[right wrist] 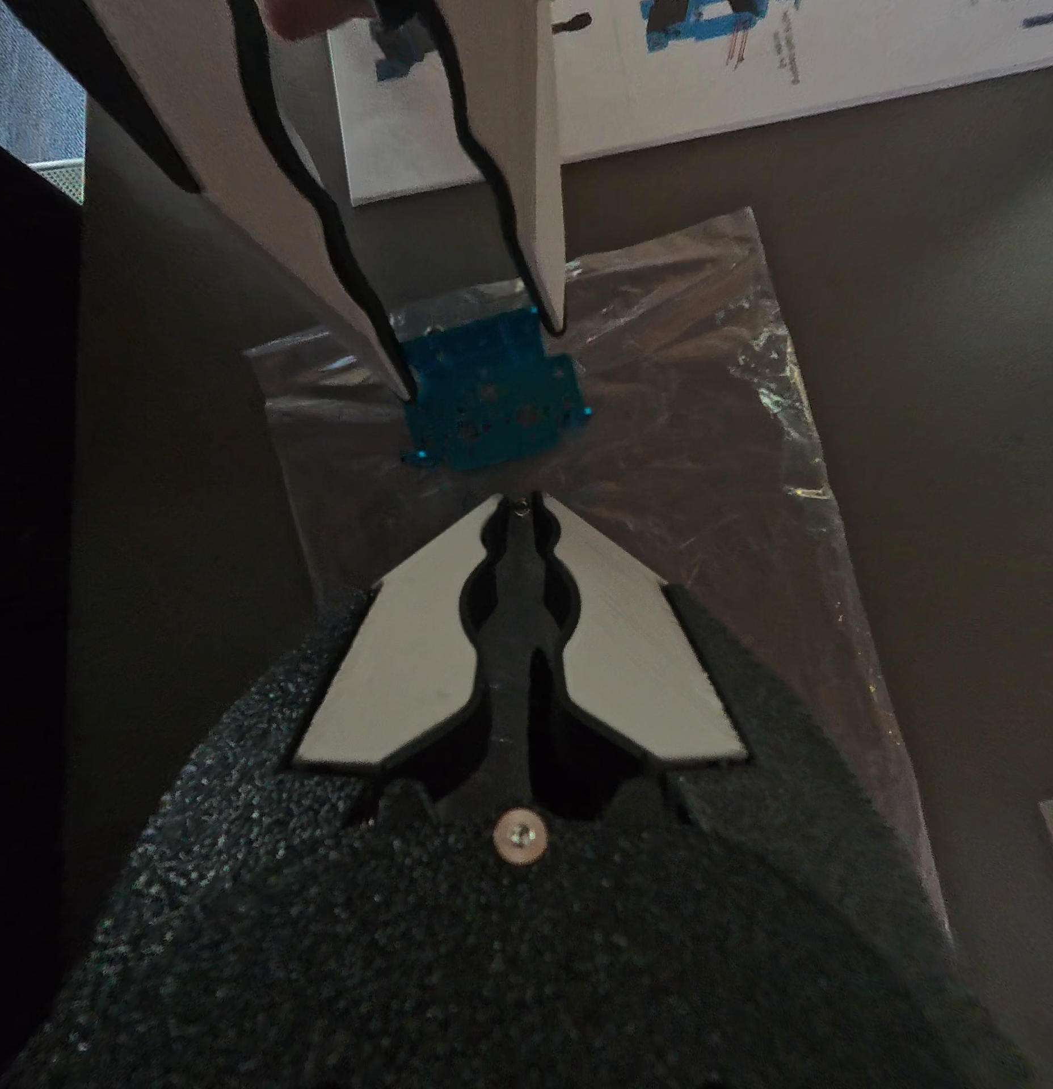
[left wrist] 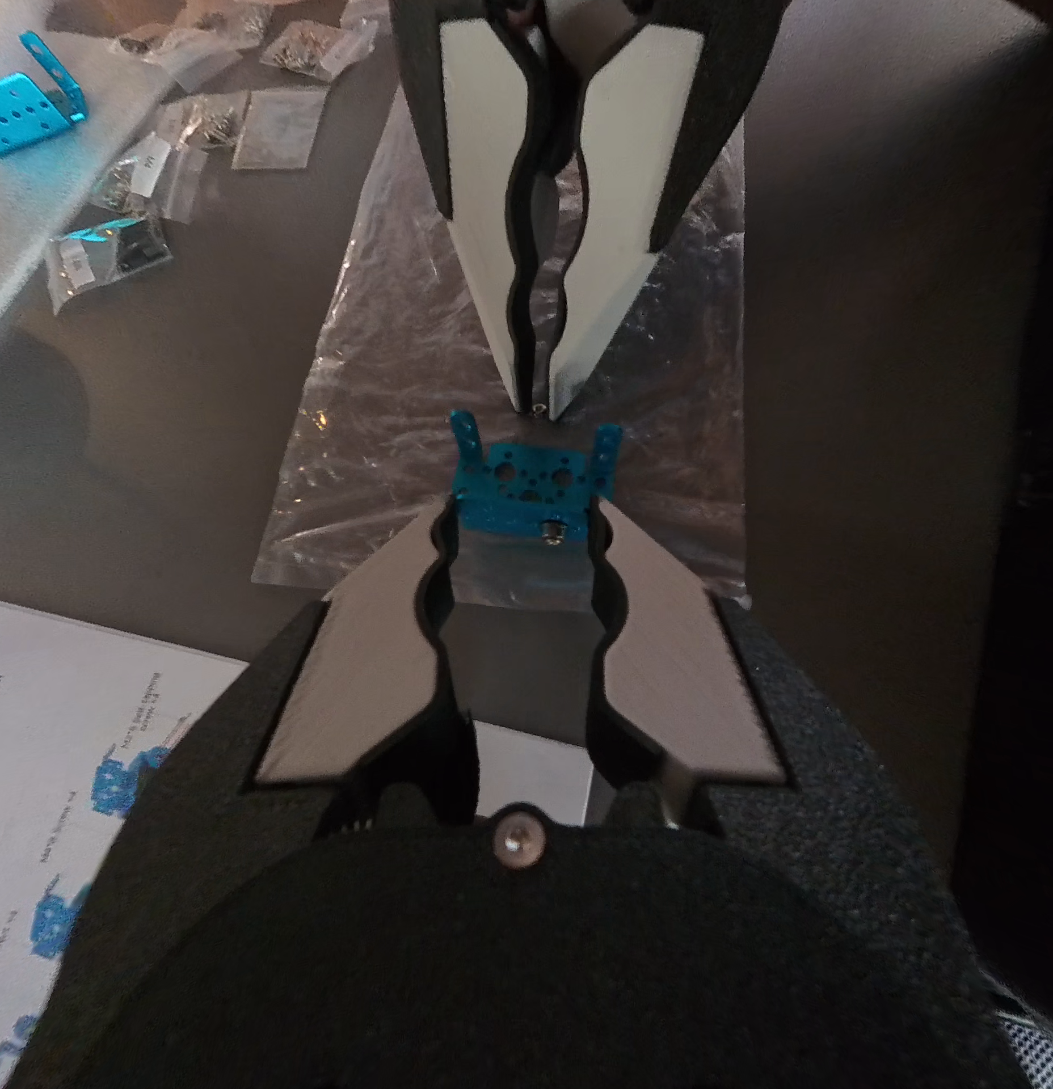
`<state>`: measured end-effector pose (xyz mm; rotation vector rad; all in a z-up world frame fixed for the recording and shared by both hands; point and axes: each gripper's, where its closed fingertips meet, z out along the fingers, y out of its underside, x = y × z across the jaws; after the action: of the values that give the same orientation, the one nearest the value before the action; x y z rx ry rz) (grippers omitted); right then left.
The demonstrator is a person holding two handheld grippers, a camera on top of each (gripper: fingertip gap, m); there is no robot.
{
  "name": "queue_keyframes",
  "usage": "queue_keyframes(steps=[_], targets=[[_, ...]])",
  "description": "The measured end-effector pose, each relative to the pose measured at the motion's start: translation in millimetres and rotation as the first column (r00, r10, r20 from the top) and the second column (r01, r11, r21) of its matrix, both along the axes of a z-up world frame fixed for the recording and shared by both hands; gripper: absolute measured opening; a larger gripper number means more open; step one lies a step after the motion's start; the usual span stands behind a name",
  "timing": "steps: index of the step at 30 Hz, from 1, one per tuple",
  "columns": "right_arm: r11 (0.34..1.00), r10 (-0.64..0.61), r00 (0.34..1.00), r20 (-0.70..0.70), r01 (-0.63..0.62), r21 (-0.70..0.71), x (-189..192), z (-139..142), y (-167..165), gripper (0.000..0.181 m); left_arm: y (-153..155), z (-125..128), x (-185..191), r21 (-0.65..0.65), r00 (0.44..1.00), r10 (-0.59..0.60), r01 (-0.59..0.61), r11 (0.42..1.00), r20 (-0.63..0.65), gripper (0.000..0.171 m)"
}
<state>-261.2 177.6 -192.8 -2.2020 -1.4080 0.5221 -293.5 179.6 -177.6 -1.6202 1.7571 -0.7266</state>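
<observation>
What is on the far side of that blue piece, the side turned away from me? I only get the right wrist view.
Observer: The left claw grips the blue bracket by its sides, and a silver screw sits in the edge facing that claw's camera.
Operator: I see the right claw pinching a tiny screw. Are there any more blue pieces around?
Observer: Yes, a second blue bracket lies on a pale surface off to the left.
Operator: Anything else lying over there?
Observer: Several small clear bags of metal bits lie scattered near it.
</observation>
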Motion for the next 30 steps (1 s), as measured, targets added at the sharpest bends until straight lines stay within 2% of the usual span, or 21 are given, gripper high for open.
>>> queue_keyframes(steps=[4, 9, 14, 18, 24, 30], targets=[[1.000, 0.016, 0.999, 0.043, -0.015, -0.017, 0.0, -0.3, -0.1, 0.006, -2.4, -4.8, -0.1, 0.002, 1.000, 0.009, -0.009, 1.000, -0.009, 0.044], [1.000, 0.015, 1.000, 0.027, -0.015, -0.001, -0.6, 0.5, 0.2, 0.004, -3.7, 0.1, -11.7, -0.004, 0.997, 0.078, -0.078, 0.997, -0.002, 0.050], [1.000, -0.009, 0.996, -0.088, 0.010, 0.010, -2.2, 13.0, -1.0, 0.005, -23.1, 4.2, -17.2, -0.080, 0.992, 0.122, -0.120, 0.990, 0.017, 0.044], [0.999, 0.027, 0.973, -0.231, -0.021, 0.026, -22.1, 31.9, -4.1, 0.004, -30.8, -1.4, -15.8, -0.110, 0.989, 0.148, -0.147, 0.983, 0.001, 0.044], [0.998, 0.064, 0.962, -0.264, -0.066, 0.000, -41.5, 22.9, -6.6, 0.004, -34.9, -4.4, -13.4, -0.127, 0.988, 0.153, -0.152, 0.980, -0.006, 0.044], [0.998, 0.059, 0.959, -0.276, -0.064, -0.010, -43.1, 20.4, -5.5, 0.004, -36.6, -6.4, -10.8, -0.125, 0.990, 0.141, -0.142, 0.982, -0.017, 0.044]])
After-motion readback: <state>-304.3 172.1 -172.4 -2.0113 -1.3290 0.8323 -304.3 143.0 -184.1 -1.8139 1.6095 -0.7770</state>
